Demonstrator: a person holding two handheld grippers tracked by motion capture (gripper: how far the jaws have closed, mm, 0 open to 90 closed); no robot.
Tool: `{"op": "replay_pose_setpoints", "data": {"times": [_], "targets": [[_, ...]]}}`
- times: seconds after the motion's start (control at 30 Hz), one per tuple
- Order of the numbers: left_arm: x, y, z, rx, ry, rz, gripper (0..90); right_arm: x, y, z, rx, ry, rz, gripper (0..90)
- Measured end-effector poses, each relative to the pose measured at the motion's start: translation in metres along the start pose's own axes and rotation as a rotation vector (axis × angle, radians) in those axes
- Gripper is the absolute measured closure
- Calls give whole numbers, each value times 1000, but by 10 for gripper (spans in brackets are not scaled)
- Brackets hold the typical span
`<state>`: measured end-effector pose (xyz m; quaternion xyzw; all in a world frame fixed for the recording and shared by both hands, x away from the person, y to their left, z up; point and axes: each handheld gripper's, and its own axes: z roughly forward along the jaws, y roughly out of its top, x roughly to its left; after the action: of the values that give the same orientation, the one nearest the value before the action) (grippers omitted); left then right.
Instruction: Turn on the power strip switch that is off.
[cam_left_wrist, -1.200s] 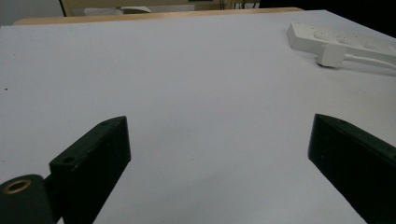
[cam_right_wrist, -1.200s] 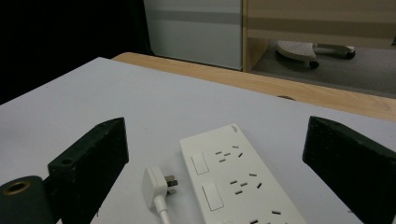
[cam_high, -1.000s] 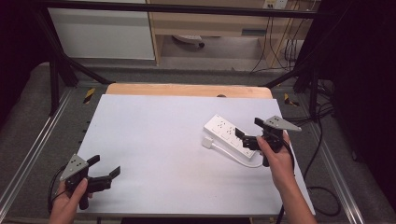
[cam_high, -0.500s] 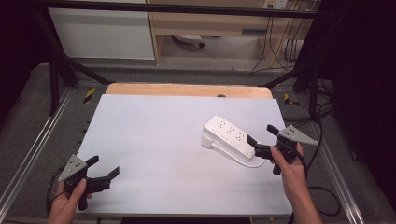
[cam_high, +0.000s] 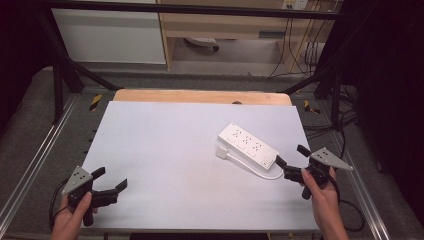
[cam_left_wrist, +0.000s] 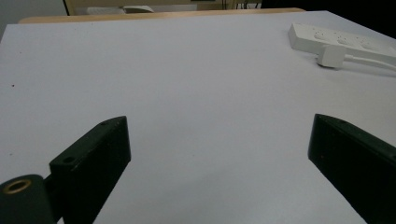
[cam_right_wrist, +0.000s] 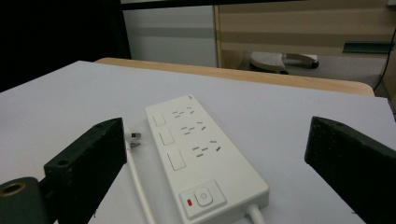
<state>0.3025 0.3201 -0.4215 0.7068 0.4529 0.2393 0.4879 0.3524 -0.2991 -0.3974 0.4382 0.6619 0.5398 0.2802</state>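
High view: right gripper (cam_high: 291, 165) now drawn back, jaws spread and empty, white plastic three-socket power strip (cam_high: 248, 145) lying released just ahead on table, left gripper (cam_high: 110, 181) open, idle, far aside.

Table (cam_high: 165, 150) open (save power strip (cam_high: 248, 145), right).
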Motion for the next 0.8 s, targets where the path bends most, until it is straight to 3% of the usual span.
{"op": "replay_pose_setpoints", "data": {"times": [0.27,0.5,0.67,0.8], "targets": [[-1,0,0,1,2,0,58,0,-15,-5,22,-1,-9,47],[-1,0,0,-1,-3,-1,58,10,-28,0,56,20,-27,36],[-1,0,0,1,-5,3,58,24,-42,11,117,59,-49,30],[-1,0,1,2,-3,8,58,38,-50,26,186,106,-98,26]]}}
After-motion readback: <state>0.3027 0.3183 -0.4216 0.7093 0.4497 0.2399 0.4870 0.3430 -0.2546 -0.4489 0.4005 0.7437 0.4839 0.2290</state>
